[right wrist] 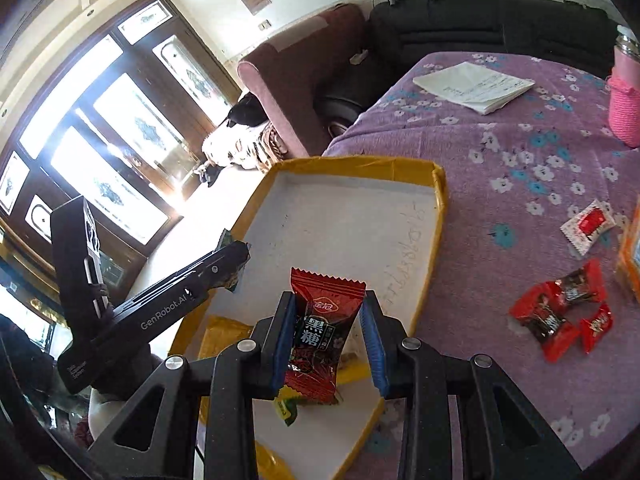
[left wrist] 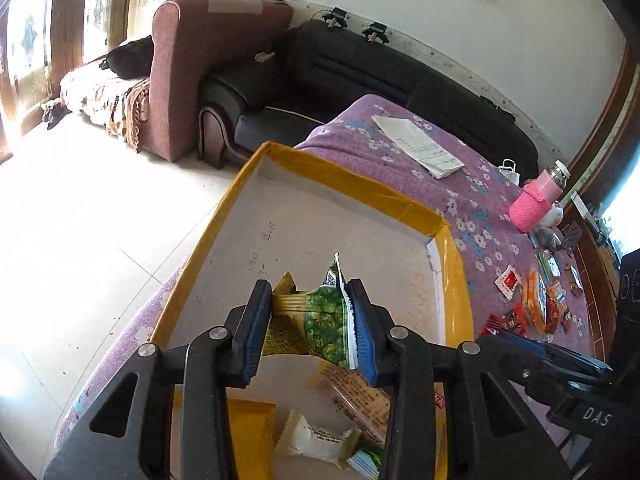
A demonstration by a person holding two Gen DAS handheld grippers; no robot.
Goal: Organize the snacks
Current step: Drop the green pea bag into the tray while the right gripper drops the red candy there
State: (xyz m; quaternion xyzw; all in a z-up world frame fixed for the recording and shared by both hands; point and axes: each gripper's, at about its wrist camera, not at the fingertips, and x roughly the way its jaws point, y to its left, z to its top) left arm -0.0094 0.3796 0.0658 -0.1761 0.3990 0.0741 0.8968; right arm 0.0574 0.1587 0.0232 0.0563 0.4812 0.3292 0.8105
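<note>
In the left wrist view my left gripper [left wrist: 310, 292] is shut on a green pea snack packet [left wrist: 326, 320], with a yellowish wrapper pressed beside it. It hangs over a white tray with a yellow rim [left wrist: 344, 178] that holds several packets. In the right wrist view my right gripper [right wrist: 329, 300] is shut on a red candy packet [right wrist: 320, 336] above the same tray [right wrist: 352, 164]. The left gripper [right wrist: 236, 256] reaches in from the left there. The right gripper [left wrist: 504, 336] shows at the lower right of the left view.
Loose red candies [right wrist: 560, 316], a red-and-white sachet [right wrist: 588, 224] and orange packets [left wrist: 536, 300] lie on the purple flowered cloth [right wrist: 500, 140] right of the tray. A pink bottle [left wrist: 536, 200] and folded papers [left wrist: 420, 146] sit farther back. A black sofa [left wrist: 360, 68] stands behind.
</note>
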